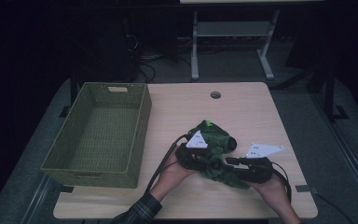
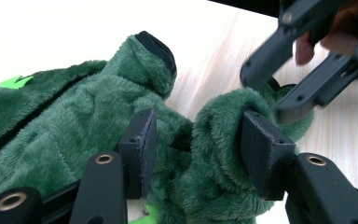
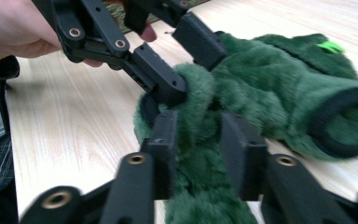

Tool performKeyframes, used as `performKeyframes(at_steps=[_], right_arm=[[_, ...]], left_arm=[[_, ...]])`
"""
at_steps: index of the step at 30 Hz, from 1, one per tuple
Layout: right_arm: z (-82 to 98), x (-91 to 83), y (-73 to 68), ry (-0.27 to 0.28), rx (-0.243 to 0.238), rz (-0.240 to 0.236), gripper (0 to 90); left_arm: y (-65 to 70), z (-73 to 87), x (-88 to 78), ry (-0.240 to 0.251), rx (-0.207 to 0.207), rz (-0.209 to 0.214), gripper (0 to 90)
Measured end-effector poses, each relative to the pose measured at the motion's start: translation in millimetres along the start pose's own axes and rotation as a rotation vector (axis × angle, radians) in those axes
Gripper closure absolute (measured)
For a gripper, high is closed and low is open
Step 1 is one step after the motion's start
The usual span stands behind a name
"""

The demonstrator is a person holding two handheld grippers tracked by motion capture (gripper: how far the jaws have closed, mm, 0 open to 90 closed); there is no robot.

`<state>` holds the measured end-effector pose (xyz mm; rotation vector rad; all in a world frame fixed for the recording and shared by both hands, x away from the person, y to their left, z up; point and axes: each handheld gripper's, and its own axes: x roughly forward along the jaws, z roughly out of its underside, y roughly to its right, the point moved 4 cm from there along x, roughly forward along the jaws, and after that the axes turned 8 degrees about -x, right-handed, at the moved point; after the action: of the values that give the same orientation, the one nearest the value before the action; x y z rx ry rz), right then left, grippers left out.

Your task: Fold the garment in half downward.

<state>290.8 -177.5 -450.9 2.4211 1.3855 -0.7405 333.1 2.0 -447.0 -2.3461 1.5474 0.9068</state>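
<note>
Green plush is what you have in both tools: a fuzzy green garment (image 1: 213, 142) with black-trimmed cuffs, bunched on the wooden table (image 1: 251, 107) just in front of you, right of the woven basket (image 1: 100, 133).

Your left gripper (image 2: 193, 149) has its jaws spread around one rolled sleeve; one pad lies against the plush and the other stands beside it, so I cannot tell whether it truly pinches. Your right gripper (image 3: 196, 144) sits on the same sleeve from the other side, with the plush squeezed between its pads, which looks like a real grip.

With both tools crowded onto one sleeve end, I'd judge you are straightening or turning it. To do that well, make the left gripper's hold definite before you pull, and take a fold of fabric rather than the thick roll, since plush this bulky will likely slip out of a loose bite. Draw the two tools apart slowly, low over the table, so the body of the garment drags flat instead of lifting into a lump.

Mind the closeness of the tools: in the left gripper view, the right one's jaw tips stand just beside yours and could knock together. The other cuff (image 3: 342, 123) lies free to the side. The basket stands open nearby, and nothing lies between it and the garment.
</note>
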Motion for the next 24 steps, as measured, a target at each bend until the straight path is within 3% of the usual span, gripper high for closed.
performKeyframes(at_steps=[3,5,12,15,16,17,24], right_arm=[[0.2,7.0,0.2,-0.018,-0.013,0.001,84.9],[1.2,11.1,2.5,-0.036,-0.018,0.015,87.0],[5.9,22.5,5.7,-0.090,-0.017,0.027,85.2],[5.8,21.1,6.1,-0.088,-0.030,0.036,84.1],[5.4,20.0,5.2,-0.086,-0.017,0.037,83.4],[5.7,19.1,6.9,-0.080,-0.034,0.041,82.1],[9.7,7.3,11.4,-0.079,-0.011,0.068,79.1]], left_arm=[[-0.2,-0.3,-1.7,0.008,-0.003,0.008,46.3],[0.8,-0.7,-4.6,0.017,-0.011,0.017,44.5],[-2.6,3.0,-22.1,0.041,-0.025,0.010,42.1],[-6.7,2.7,-20.8,0.068,-0.050,0.017,41.9],[-7.8,1.5,-19.9,0.068,-0.050,0.016,41.9],[-8.7,-0.2,-19.2,0.071,-0.040,0.011,42.1],[-15.0,-11.4,0.2,0.067,-0.033,0.014,58.5]])
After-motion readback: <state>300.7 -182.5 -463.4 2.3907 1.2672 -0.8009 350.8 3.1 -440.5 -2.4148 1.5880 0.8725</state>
